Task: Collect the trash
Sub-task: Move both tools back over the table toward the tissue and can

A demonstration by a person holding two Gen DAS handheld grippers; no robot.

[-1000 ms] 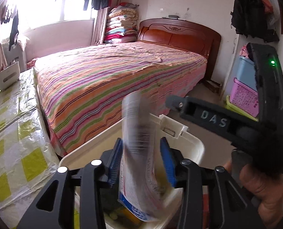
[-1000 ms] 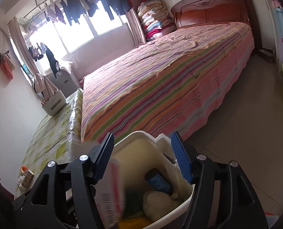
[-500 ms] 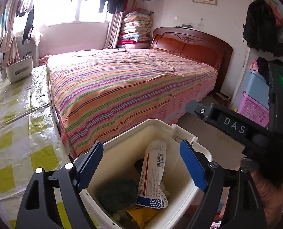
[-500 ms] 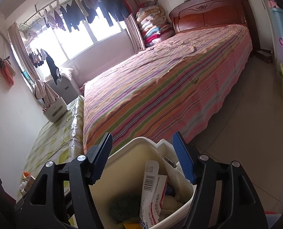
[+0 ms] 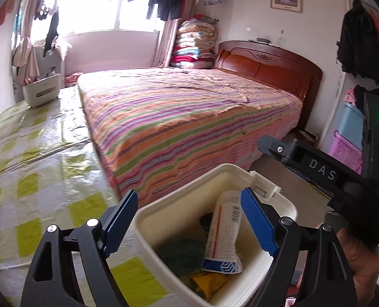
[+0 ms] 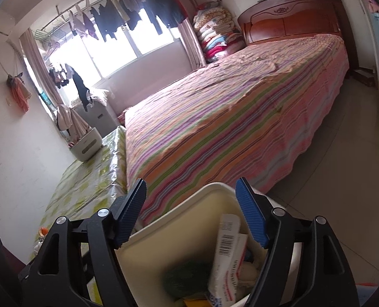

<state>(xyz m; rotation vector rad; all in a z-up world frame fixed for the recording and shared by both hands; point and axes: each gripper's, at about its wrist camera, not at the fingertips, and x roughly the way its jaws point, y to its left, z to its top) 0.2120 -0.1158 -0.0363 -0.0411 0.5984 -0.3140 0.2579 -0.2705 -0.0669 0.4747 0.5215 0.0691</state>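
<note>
Your left gripper [image 5: 189, 220] is open wide, and nothing sits between its blue ridged pads [image 5: 257, 221]. It hangs over the cream plastic trash bin [image 5: 289, 208], which stands at the edge of the table with the shiny yellow and white checked cloth [image 5: 33, 158], near the foot corner of the bed with the striped cover [image 5: 189, 117]. Inside the bin, a white wrapper with a black barcode and a blue end [image 5: 224, 232] leans up against the far side. Beside it lies a dark green fuzzy lump [image 5: 181, 253], and a yellow scrap [image 5: 208, 282] lies at the bottom in front of them. Your right gripper [image 6: 190, 211] is open wide too and holds nothing. It also hangs over the same bin [image 6: 179, 220], and from there you see the white wrapper [image 6: 225, 258] standing up in the bin with the green lump [image 6: 184, 277] to its left. In the left wrist view, your right hand [image 5: 360, 263] grips the black handle of the right gripper just beside the bin. At the far end of the table stands a small white box with a slot [image 5: 42, 89].
</note>
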